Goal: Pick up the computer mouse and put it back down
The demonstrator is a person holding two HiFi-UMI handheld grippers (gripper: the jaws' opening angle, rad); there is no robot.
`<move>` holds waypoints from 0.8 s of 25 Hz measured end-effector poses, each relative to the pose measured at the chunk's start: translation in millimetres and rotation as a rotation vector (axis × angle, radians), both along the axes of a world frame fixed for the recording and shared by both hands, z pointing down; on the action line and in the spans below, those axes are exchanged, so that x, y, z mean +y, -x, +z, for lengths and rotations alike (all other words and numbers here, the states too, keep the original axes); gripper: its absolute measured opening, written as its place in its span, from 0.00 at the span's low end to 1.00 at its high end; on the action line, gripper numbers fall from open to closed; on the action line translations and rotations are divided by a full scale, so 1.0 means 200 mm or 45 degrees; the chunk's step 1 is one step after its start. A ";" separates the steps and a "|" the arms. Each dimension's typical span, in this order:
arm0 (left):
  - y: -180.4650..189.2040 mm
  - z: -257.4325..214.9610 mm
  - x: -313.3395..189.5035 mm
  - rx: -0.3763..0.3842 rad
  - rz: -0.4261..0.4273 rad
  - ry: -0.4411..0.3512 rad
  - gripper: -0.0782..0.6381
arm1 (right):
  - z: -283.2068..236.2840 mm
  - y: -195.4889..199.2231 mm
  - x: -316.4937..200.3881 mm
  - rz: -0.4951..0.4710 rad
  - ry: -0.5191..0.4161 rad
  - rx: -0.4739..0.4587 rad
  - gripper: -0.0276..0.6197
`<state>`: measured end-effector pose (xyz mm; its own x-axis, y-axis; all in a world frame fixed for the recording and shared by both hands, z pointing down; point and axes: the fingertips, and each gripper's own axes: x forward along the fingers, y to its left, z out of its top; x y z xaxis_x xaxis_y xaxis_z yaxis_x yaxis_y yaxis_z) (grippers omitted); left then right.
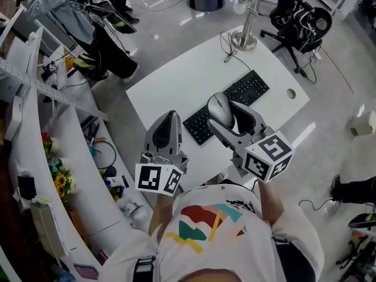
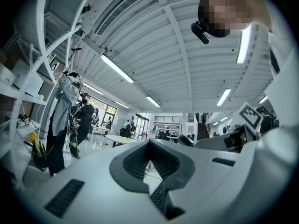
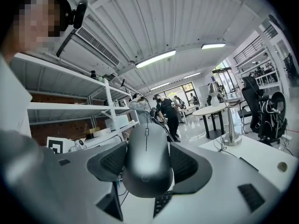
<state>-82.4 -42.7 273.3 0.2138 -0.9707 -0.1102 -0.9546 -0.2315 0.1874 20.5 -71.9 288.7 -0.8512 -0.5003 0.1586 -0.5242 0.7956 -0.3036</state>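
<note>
A grey computer mouse (image 1: 219, 109) (image 3: 146, 157) hangs in the air above the black keyboard (image 1: 228, 104), with my right gripper (image 1: 226, 117) (image 3: 147, 164) shut on its two sides. In the right gripper view the mouse fills the gap between the ribbed pads and points away from the camera. My left gripper (image 1: 167, 127) (image 2: 150, 164) is held level to the left of it, over the white table's (image 1: 176, 81) near edge. Its jaws are shut, the pads meeting with nothing between them.
A silver desk lamp (image 1: 247, 17) with a black cable stands at the table's far end. A black office chair (image 1: 301, 17) is beyond the table. White shelving (image 1: 53, 116) with clutter runs along the left. People (image 3: 164, 108) stand further off in the room.
</note>
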 end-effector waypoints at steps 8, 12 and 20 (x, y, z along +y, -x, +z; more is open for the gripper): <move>0.05 0.06 -0.01 0.077 -0.024 0.039 0.17 | 0.08 0.02 0.00 -0.015 0.043 0.042 0.51; 0.09 0.13 0.01 0.086 -0.030 0.077 0.17 | 0.26 0.00 0.00 -0.002 0.108 0.127 0.51; 0.12 0.21 0.02 0.080 -0.036 0.129 0.17 | 1.15 -0.31 -0.05 0.186 0.479 0.529 0.51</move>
<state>-107.4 -39.6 315.4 0.1822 -0.9830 -0.0236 -0.9461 -0.1818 0.2680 82.4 -82.0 518.9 -0.6060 -0.4523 0.6544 -0.7561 0.5832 -0.2971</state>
